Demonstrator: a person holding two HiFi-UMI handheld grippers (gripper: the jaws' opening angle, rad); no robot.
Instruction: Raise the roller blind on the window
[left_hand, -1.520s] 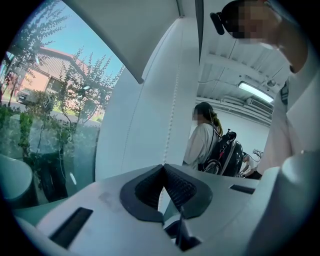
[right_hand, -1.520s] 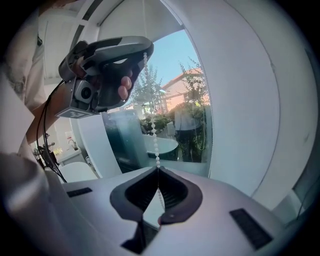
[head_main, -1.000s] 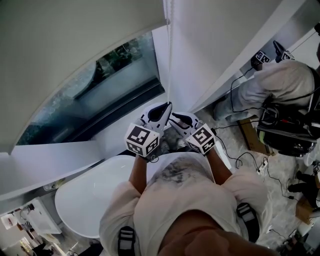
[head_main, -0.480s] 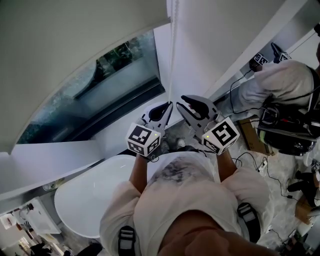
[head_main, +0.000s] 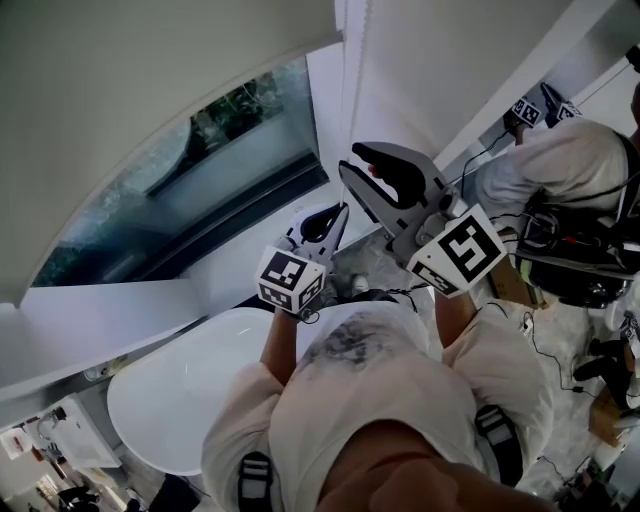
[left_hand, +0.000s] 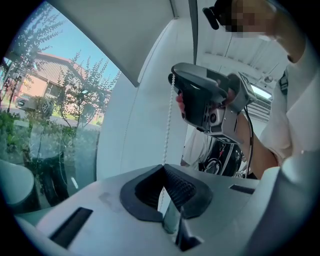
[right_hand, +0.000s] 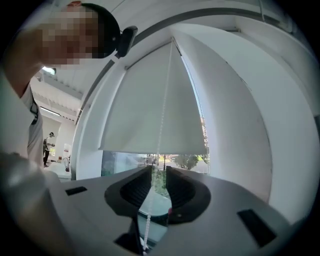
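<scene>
On your left, the blind (head_main: 150, 90) hangs partway down the window (head_main: 200, 170); its bottom edge runs level across the opening, and below it the glass is bare, with trees and a building outside; a white oval tub (head_main: 170, 390) sits under the sill.

Just right of the glass, along the white frame, the bead chain (head_main: 345, 100) hangs straight down, its long axis vertical; in the head view it runs from the top of the picture down to your two grippers.

Your left gripper (head_main: 335, 215) is the lower one and points up along the chain; in the left gripper view its tips (left_hand: 162, 170) meet tight on the chain (left_hand: 167, 125), which rises taut from them past the other gripper.

Your right gripper (head_main: 350, 162) is higher up the same chain, above and just right of the left one, angled up toward the blind; in the right gripper view its jaws (right_hand: 159, 172) stand a narrow gap apart, and the chain (right_hand: 161, 115) runs up through that gap without being pinched; beyond it the blind (right_hand: 155, 110) hangs flat with its lower edge level and a strip of window showing beneath.

At the far right, another person (head_main: 560, 165) in pale clothes is bent over, well apart from you.
</scene>
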